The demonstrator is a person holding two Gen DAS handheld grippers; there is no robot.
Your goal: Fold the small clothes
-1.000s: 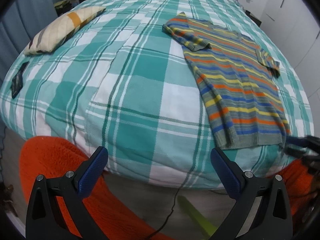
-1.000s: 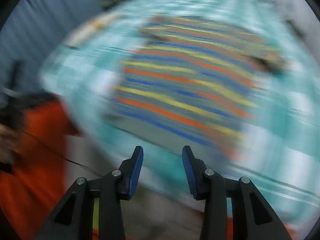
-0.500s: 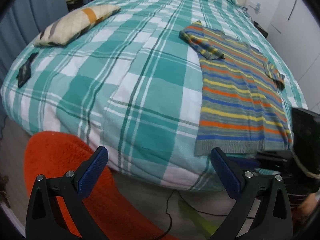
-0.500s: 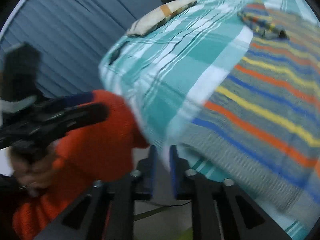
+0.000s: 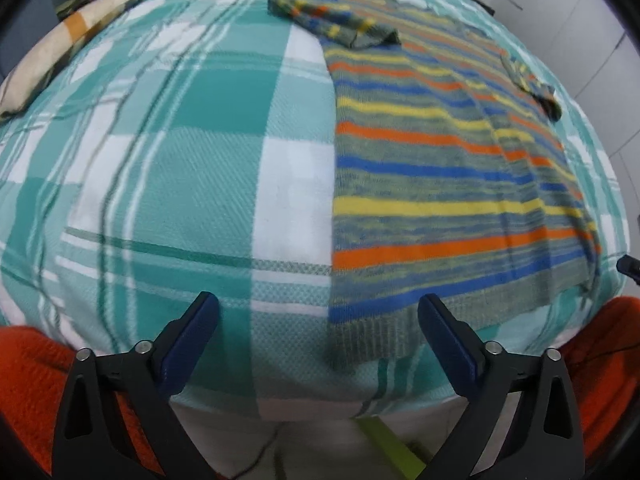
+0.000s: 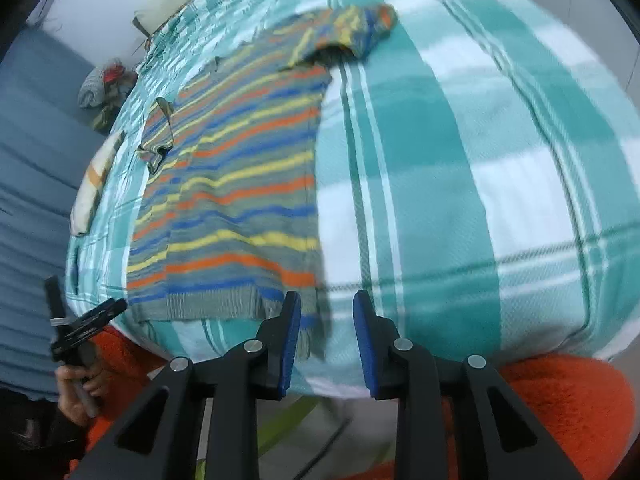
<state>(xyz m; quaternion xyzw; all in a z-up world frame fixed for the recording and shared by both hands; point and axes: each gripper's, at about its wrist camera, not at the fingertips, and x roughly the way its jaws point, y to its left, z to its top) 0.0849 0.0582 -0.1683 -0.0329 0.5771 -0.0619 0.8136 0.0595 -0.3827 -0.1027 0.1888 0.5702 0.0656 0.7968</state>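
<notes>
A small striped knit sweater in grey, orange, blue and yellow lies flat on the green-and-white plaid bed cover, its hem toward me. My left gripper is wide open and empty at the near bed edge, with the hem's left corner between its fingers. In the right wrist view the same sweater lies ahead and to the left. My right gripper is partly open and empty at the hem's right corner. The left gripper shows at the far left of that view.
A striped cushion lies on the bed at the far left. A pile of clothes sits beyond the bed. An orange fleece lies below the bed edge. White cupboards stand to the right.
Both grippers have moved closer to the sweater's hem. The right gripper, nearly shut half a second ago, has opened a little and swung to face the bed.
</notes>
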